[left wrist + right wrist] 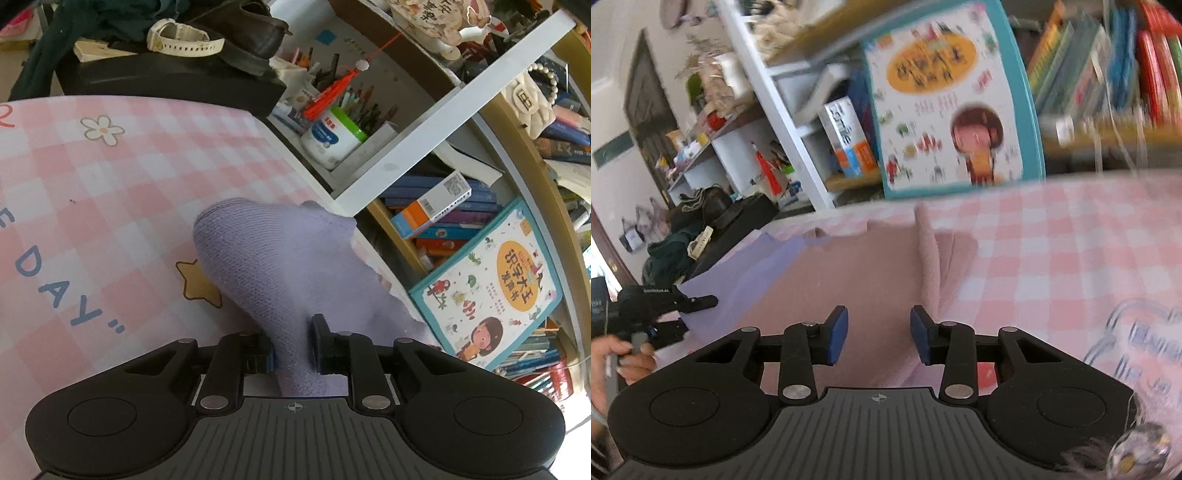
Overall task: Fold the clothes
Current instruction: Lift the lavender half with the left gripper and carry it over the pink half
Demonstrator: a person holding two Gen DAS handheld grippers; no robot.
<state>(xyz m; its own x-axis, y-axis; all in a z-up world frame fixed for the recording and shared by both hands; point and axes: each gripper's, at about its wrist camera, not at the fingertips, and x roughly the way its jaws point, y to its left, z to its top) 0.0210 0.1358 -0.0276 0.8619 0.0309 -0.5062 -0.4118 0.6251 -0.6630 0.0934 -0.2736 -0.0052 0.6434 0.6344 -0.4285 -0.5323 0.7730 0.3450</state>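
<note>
In the left wrist view my left gripper point(291, 347) is shut on a lavender knit sock point(273, 258), which stretches away from the jaws over the pink checked cloth point(110, 177). In the right wrist view my right gripper point(879, 336) is open and empty, its blue pads point(837, 334) apart above a pink garment point(849, 266) lying on the checked cloth point(1052, 251). The lavender sock point(753, 273) lies at the pink garment's left edge. The left gripper point(657, 314) shows at the far left, held by a hand. The right view is blurred.
A bookshelf with a children's picture book point(491, 284) stands just past the table's far edge; the book also shows in the right wrist view point(945, 96). A pen holder point(332, 136), a black box point(166, 81) with a shoe and a white watch sit at the back.
</note>
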